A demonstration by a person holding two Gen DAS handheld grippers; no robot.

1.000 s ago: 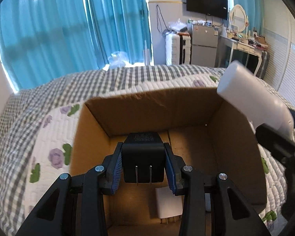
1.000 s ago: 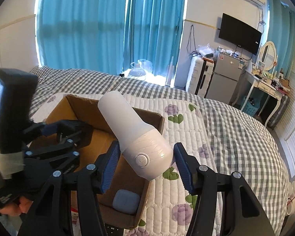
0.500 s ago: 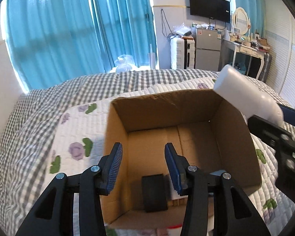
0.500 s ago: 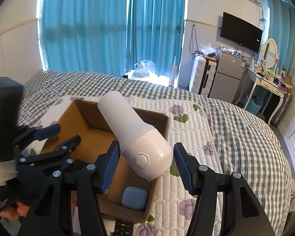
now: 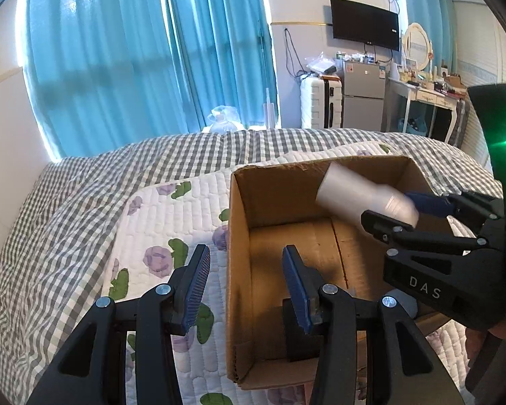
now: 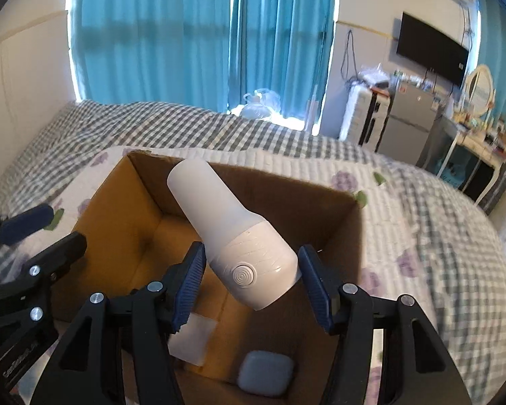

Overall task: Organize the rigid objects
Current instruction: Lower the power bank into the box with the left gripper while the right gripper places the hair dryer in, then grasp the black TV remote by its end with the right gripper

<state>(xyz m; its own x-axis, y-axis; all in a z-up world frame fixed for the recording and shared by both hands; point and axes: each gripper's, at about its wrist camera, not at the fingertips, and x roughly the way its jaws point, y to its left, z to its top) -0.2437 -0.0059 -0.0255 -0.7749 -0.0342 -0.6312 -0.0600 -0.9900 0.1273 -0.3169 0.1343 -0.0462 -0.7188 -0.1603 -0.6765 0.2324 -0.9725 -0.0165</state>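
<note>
Over the cardboard box (image 6: 337,222) on the bed (image 5: 84,202), the right gripper (image 6: 251,280) holds the white cylindrical device (image 6: 232,233) by its wider ribbed end, blue pads pressed to either side, the narrow end tilted up toward the far wall of the box. It hangs above the box's open top, not resting on anything. The left gripper (image 5: 244,283) is spread wide with nothing between its fingers, poised over the box's left wall. Down on the box floor, a black charger block (image 5: 298,334) sits by the near wall; from the right-hand camera, a grey-blue rounded case (image 6: 264,373) and a white flat block (image 6: 192,341) lie there too.
</note>
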